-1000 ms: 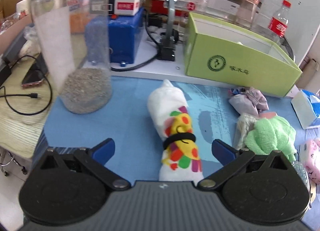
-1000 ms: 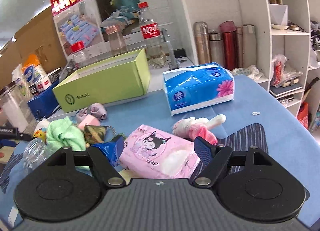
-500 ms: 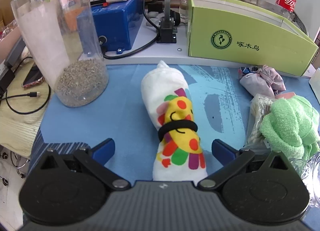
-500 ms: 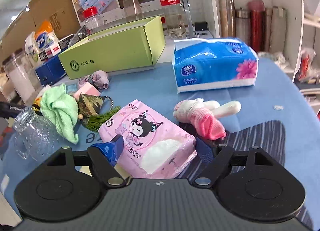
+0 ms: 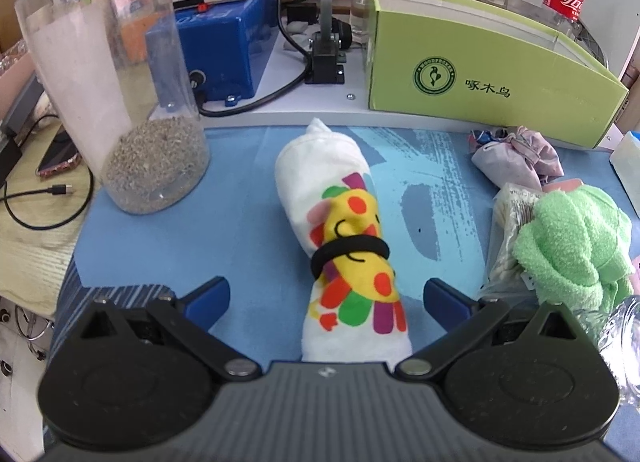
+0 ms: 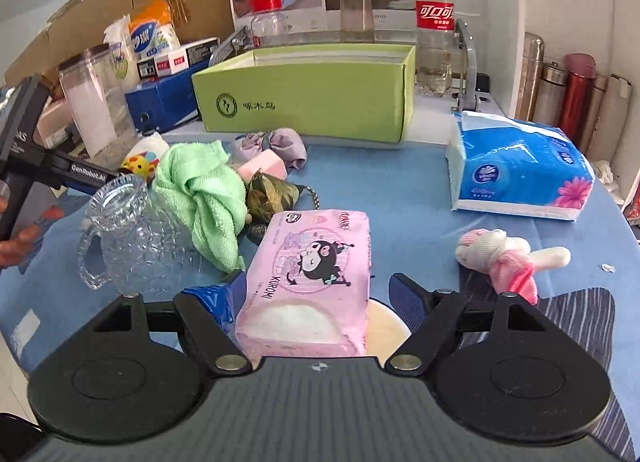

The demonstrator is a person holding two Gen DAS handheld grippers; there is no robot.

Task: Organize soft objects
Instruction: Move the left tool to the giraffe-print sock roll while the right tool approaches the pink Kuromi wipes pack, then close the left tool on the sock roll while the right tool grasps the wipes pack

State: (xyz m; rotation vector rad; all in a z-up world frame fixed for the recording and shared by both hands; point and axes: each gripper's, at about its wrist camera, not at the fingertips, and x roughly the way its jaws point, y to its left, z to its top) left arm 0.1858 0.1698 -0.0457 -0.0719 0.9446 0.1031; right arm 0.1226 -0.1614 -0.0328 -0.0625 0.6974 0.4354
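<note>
Left gripper (image 5: 326,298) hovering low over the blue counter (image 5: 224,229), fingers spread wide and holding nothing, straddling the near end of the rolled white cloth (image 5: 346,246). Roll lying flat on the counter, bound by a black hair tie (image 5: 348,252) about midway, printed with a bright yellow and orange figure. Long axis running away from the camera and leaning slightly left at the far end, so nearly in line with the fingers rather than across them; probably a squeeze across the narrow width, just below the tie. Near end passing out of sight under the gripper body, so depth of reach hard to judge.

Right gripper (image 6: 312,298) likewise spread, bracketing the pink tissue pack (image 6: 312,266); left finger looking pressed against or just beside the pack's edge, right finger standing off, no grip yet. Pack's long axis also pointing away, toward the green box (image 6: 316,97).

Likely destination the open green box at the back of the counter, straight ahead of the right gripper and ahead-right of the left. Green towel (image 6: 204,193), lilac fabric bundle (image 6: 272,143) and pink plush toy (image 6: 504,258) lying loose between. Glass mug (image 6: 128,238) on its side close to the towel, worth avoiding. Tall plastic jar (image 5: 108,81) standing well left of the roll
</note>
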